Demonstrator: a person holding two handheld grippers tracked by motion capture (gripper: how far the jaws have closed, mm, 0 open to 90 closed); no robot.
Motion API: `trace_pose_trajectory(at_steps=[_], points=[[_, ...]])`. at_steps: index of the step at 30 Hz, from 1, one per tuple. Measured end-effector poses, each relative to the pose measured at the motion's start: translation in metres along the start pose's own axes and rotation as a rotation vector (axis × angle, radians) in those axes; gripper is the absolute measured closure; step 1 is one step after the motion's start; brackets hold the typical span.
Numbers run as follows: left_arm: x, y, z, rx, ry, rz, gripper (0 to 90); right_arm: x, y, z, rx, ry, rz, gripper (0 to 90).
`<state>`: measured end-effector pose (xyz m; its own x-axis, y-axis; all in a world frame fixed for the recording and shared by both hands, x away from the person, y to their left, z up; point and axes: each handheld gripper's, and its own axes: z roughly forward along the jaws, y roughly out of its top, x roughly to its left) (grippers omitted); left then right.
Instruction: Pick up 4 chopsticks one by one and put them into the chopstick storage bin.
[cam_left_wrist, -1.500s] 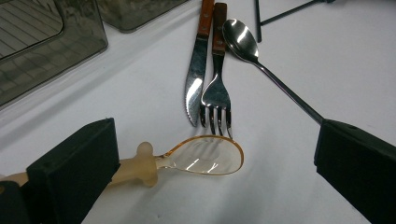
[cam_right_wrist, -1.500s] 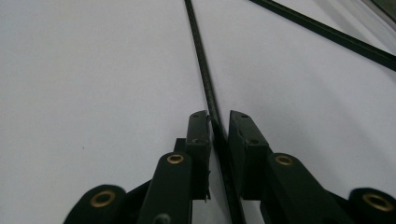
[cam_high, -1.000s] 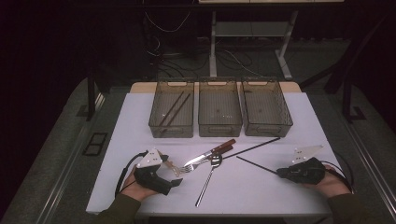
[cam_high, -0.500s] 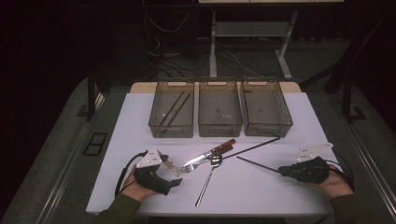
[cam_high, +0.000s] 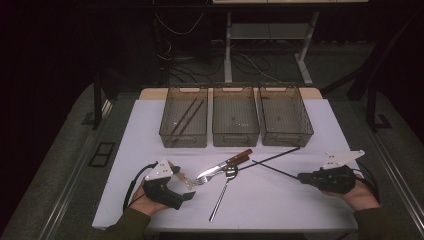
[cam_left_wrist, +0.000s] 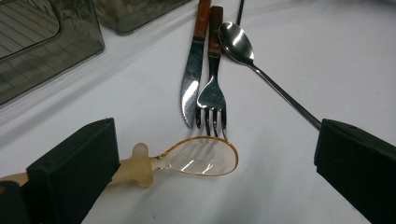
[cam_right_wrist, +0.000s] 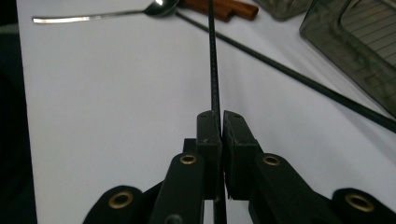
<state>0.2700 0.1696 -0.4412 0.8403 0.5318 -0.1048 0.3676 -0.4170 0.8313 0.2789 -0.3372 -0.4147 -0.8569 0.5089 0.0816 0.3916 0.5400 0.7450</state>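
Observation:
My right gripper (cam_high: 301, 176) is at the table's right front, shut on the near end of a black chopstick (cam_right_wrist: 214, 70) that reaches toward the cutlery. A second black chopstick (cam_right_wrist: 299, 79) lies crossing it on the white table (cam_high: 280, 205). My left gripper (cam_left_wrist: 215, 135) is at the left front, its jaws wide open. A clear amber plastic spoon (cam_left_wrist: 201, 156) lies between them, its handle against the left jaw. Just past it lie a wooden-handled knife (cam_left_wrist: 189, 88), a matching fork (cam_left_wrist: 212, 98) and a long metal spoon (cam_left_wrist: 236, 42).
Three smoky clear bins stand in a row at the back: the left one (cam_high: 165, 132) holds dark chopsticks, the middle (cam_high: 235, 142) and right (cam_high: 306, 132) look bare. White table surface lies open in front, between my two hands.
My right gripper has drifted slightly to the right with the chopstick still in its jaws. The left gripper and the cutlery have stayed put.

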Motion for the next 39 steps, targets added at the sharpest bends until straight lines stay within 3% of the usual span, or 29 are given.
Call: trace_pose_trajectory(at_steps=[11, 30, 39], points=[[0.000, 0.000, 0.000, 0.000, 0.002, -0.002, 0.0, 0.001, 0.025, 0.004, -0.098, -0.022, 0.053, 86.0], [0.000, 0.000, 0.000, -0.006, -0.004, -0.003, 0.0, 0.005, 0.070, 0.030, -0.165, -0.054, 0.102, 86.0], [0.000, 0.000, 0.000, -0.007, -0.007, 0.001, 0.0, 0.006, 0.101, 0.050, -0.146, -0.078, 0.112, 86.0]])
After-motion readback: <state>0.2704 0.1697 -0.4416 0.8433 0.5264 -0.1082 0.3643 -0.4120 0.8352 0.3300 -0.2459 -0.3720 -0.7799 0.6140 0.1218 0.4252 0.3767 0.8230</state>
